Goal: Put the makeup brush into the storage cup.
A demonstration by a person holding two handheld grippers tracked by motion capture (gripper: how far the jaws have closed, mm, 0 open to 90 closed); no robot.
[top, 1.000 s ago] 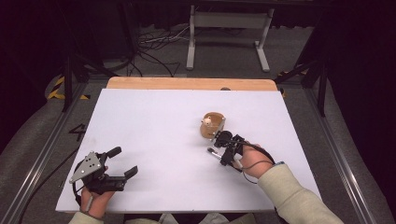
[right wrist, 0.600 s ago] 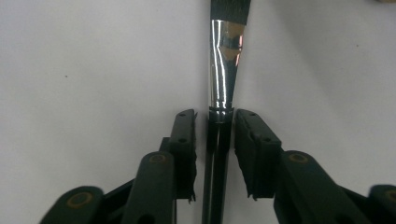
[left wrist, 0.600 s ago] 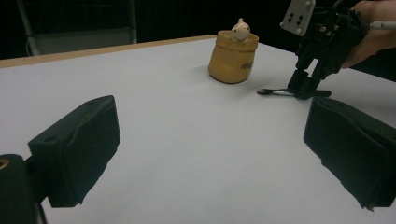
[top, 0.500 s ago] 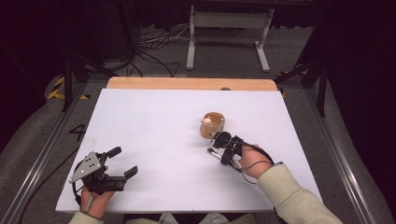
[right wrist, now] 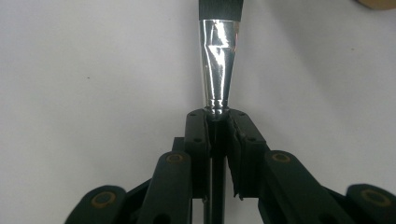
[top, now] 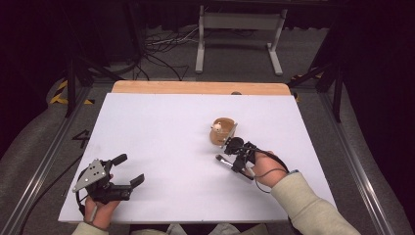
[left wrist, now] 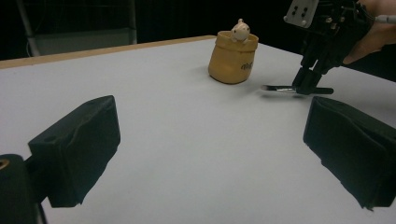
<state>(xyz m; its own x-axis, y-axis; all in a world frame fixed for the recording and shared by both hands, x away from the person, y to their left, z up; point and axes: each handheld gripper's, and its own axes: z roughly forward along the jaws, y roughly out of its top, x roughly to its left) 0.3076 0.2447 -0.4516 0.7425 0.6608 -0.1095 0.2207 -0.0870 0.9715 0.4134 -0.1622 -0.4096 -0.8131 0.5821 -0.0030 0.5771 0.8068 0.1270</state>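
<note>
Counting: one brush, one yellow pot, two grippers | right gripper clenched on brush, centre-right of high view, just below pot | left gripper released, lower left, near the table edge | wide bare table between them

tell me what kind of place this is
Probably a lab or studio set up for recording: a white table ringed by black curtains, loose cables and a metal stand on the grey floor behind it.
</note>
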